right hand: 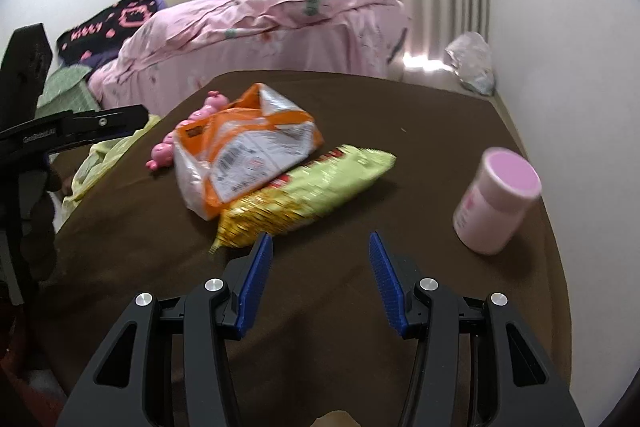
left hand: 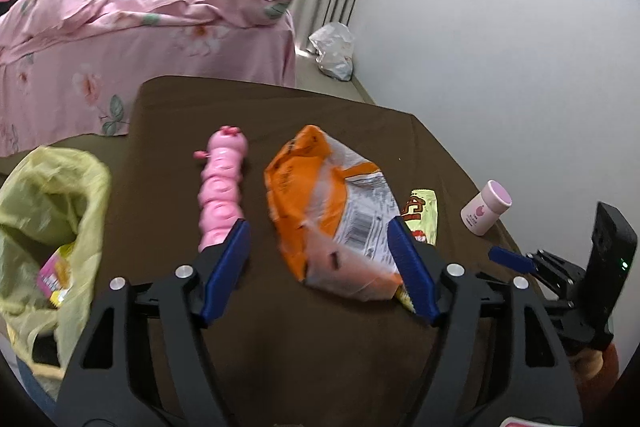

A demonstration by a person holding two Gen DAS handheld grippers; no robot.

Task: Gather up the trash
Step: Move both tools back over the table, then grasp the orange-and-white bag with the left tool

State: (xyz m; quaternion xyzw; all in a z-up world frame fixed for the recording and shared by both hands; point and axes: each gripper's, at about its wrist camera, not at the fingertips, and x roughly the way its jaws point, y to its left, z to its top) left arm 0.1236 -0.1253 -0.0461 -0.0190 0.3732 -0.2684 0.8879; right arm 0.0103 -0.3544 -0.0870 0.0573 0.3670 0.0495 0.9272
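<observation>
Brown-covered table [left hand: 280,347], bedroom, pink bed [left hand: 120,39] behind. Orange snack bag [left hand: 320,211], empty, at centre, overlapping a yellow-green wrapper [right hand: 308,191]. Pink toy [left hand: 222,183] just left of it; pink bottle [right hand: 496,203] upright, far right. Yellow-green trash bag [left hand: 48,211] at the left edge, open. Left gripper [left hand: 320,243]: jaws apart, holding nothing. Right gripper [right hand: 320,259]: jaws apart, empty.
</observation>
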